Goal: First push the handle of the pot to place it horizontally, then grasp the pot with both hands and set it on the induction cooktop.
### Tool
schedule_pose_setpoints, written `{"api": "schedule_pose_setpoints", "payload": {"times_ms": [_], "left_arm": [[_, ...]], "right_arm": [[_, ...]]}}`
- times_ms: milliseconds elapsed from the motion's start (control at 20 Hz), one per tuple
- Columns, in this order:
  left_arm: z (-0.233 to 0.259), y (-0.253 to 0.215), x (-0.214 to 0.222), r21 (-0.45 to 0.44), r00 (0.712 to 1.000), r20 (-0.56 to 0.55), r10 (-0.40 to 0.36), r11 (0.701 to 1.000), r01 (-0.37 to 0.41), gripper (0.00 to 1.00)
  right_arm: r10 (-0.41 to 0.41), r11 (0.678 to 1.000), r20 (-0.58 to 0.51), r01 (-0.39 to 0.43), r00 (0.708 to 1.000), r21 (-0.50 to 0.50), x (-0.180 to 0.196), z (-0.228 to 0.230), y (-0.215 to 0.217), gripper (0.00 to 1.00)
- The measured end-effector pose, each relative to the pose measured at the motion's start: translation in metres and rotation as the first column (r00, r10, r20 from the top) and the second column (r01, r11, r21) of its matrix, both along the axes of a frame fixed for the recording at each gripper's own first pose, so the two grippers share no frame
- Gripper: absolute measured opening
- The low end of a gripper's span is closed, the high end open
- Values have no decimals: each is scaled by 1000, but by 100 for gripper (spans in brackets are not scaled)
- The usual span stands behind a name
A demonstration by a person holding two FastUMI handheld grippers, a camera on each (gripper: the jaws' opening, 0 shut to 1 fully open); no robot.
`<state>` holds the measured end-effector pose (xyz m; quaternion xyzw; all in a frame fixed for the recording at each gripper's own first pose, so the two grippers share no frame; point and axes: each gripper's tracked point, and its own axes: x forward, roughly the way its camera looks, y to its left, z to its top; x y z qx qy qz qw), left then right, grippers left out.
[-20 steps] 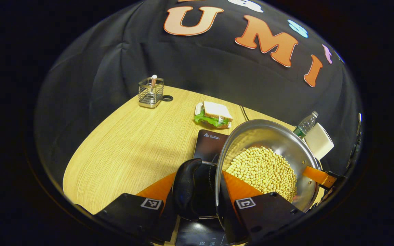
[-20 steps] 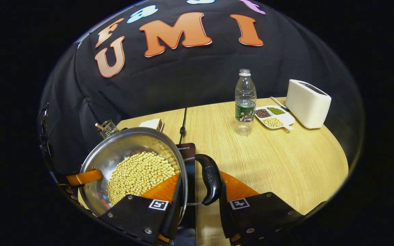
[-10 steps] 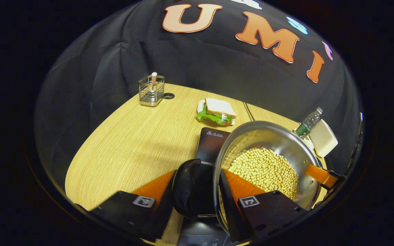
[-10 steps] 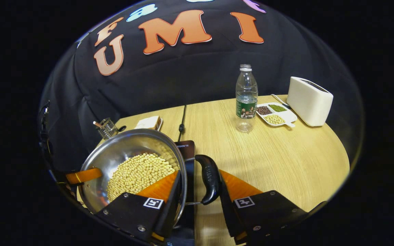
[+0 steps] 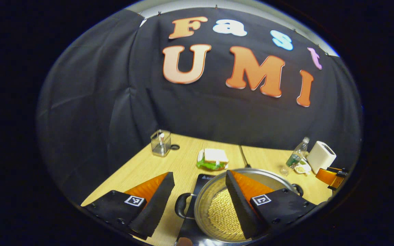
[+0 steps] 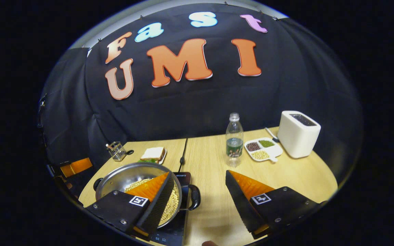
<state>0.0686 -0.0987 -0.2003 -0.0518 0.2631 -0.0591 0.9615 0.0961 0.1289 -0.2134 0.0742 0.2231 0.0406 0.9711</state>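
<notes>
The steel pot (image 5: 206, 194), holding soybeans (image 5: 222, 215), sits level on the black induction cooktop (image 5: 201, 180). Its two black side handles (image 5: 180, 205) stick out to left and right. My left gripper (image 5: 199, 173) hangs open above the pot's left side, one finger over the beans, the other over the table, touching nothing. In the right gripper view the pot (image 6: 121, 177) rests on the cooktop (image 6: 174, 232) with its near handle (image 6: 195, 197) free. My right gripper (image 6: 198, 173) is open above that handle, holding nothing. The other gripper (image 6: 75, 165) shows at the far left.
A water bottle (image 6: 234, 140), a divided dish of beans (image 6: 262, 149) and a white toaster (image 6: 298, 133) stand at the back right. A sandwich on a plate (image 6: 153, 153) and a wire holder (image 6: 116, 151) sit at the back left. A cable (image 6: 182, 155) runs to the cooktop.
Both grippers have let go of the pot's handles, opened, and risen up and back. The pot, carried tilted before, now rests level on the cooktop.
</notes>
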Motion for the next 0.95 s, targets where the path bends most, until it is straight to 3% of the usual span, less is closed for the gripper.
{"api": "schedule_pose_setpoints", "payload": {"times_ms": [250, 500, 750, 950], "left_arm": [[96, -13, -1, -25, 986, 165, -2, 1000, 7, 98], [177, -11, -10, -95, 950, 305, 62, 995, -34, 99], [253, -5, -33, -127, 896, 435, 92, 991, -40, 99], [278, -12, -47, -169, 875, 475, 92, 986, -12, 99]], "right_arm": [[-27, 997, 185, 40, 982, -62, -18, 99, -63, 93], [-66, 989, 328, 104, 942, -102, -54, 178, -119, 94], [-54, 983, 414, 121, 909, -137, -77, 221, -139, 94], [-73, 984, 451, 138, 889, -111, -98, 239, -155, 99]]}}
